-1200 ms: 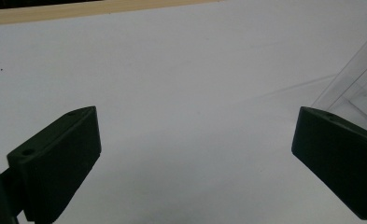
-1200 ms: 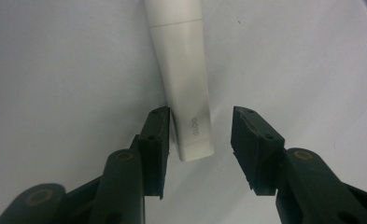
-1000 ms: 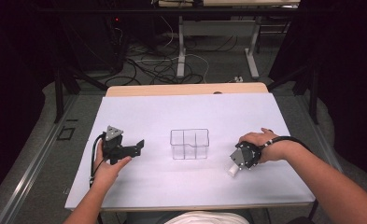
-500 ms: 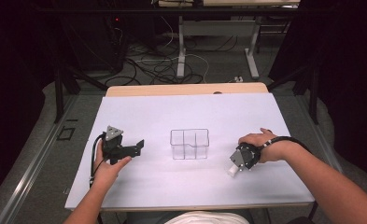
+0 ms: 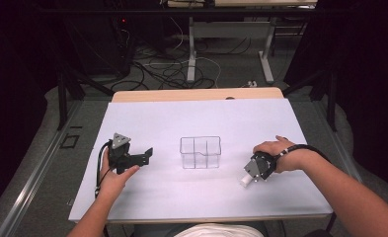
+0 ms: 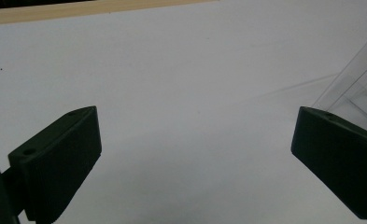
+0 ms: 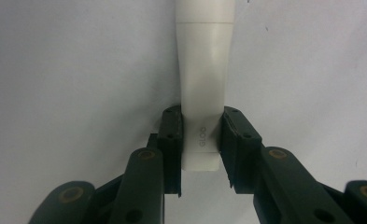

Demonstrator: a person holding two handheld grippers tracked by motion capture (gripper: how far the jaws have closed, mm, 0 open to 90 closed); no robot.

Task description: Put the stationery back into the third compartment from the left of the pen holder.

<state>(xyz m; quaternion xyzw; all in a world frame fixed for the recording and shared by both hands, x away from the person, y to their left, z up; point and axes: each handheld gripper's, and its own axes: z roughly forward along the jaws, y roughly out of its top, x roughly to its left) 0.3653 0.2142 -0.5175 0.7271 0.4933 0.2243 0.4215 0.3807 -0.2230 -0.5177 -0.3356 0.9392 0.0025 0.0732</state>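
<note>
Now the right gripper (image 5: 251,174) sits on the white sheet (image 5: 191,202) at about four o'clock from the table's centre, the person's right hand (image 5: 278,153) wrapped over it from the far side. Its jaws are clamped on a white tube (image 5: 245,180), whose free end pokes out toward seven o'clock in the high view. In the right gripper view the tube (image 7: 203,88) runs straight up toward twelve o'clock between the two black pads (image 7: 172,135), which press on its flat crimped end; faint grey lettering shows on that end. The tube lies low over the sheet, though whether it touches cannot be told.

A clear box (image 5: 200,152) with inner dividers stands near the middle of the sheet, between the two grippers and apart from both. Its compartments look empty as far as the high view shows.

At nine o'clock from the box, the left gripper (image 5: 142,157) rests on the sheet, held by the left hand (image 5: 113,178) from the near side, with its grey three-cornered plate (image 5: 121,140) on top. Its jaws point toward three o'clock, at the box, and stand wide apart with nothing between them. In the left gripper view the box (image 6: 358,84) shows as a clear edge at two o'clock, just past the right-hand jaw.

A strip of bare wooden table (image 5: 196,95) runs along the far edge at twelve o'clock.
</note>
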